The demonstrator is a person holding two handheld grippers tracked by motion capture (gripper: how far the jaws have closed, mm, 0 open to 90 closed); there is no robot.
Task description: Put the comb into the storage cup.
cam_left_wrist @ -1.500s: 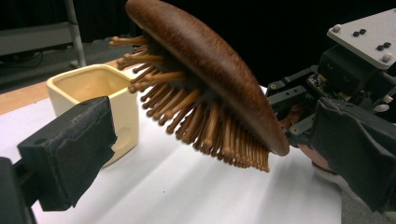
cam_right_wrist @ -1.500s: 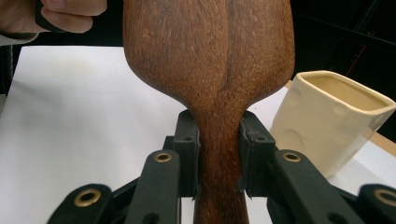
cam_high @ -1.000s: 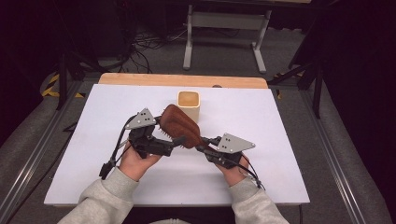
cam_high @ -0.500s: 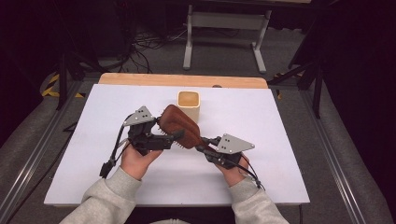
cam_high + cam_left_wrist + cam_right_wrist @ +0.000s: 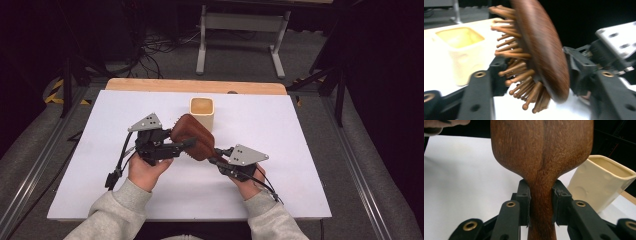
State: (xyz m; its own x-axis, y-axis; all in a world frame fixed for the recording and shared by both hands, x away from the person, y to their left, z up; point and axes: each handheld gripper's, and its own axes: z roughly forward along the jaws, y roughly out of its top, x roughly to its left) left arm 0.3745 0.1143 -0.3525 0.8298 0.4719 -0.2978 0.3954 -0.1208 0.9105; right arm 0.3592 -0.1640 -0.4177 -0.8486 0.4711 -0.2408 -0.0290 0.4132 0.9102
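In the high view the wooden hairbrush hangs above the white bench between the two grippers, and its bristles are mostly hidden under its brown back. Its handle is covered by the right gripper, so the far end of that handle cannot be made out. In the right gripper view the top of the brush head runs out of the frame, and the handle's lower end drops out at the bottom edge between the jaws.

The right gripper is pinching the brush: both black pads press against the narrow neck where head meets handle, one on each side. The left gripper reaches toward the brush head from the person's left. In the left gripper view the head is motion-blurred, and it sits between the spread jaws with its bristles pointing toward the left jaw. That jaw looks close to the bristle tips, but I cannot tell whether either jaw touches the brush; they do not appear pressed together.

A cream square-mouthed cup stands upright on the bench just beyond the brush head. It appears at the right of the right gripper view, beside the head and apart from it.
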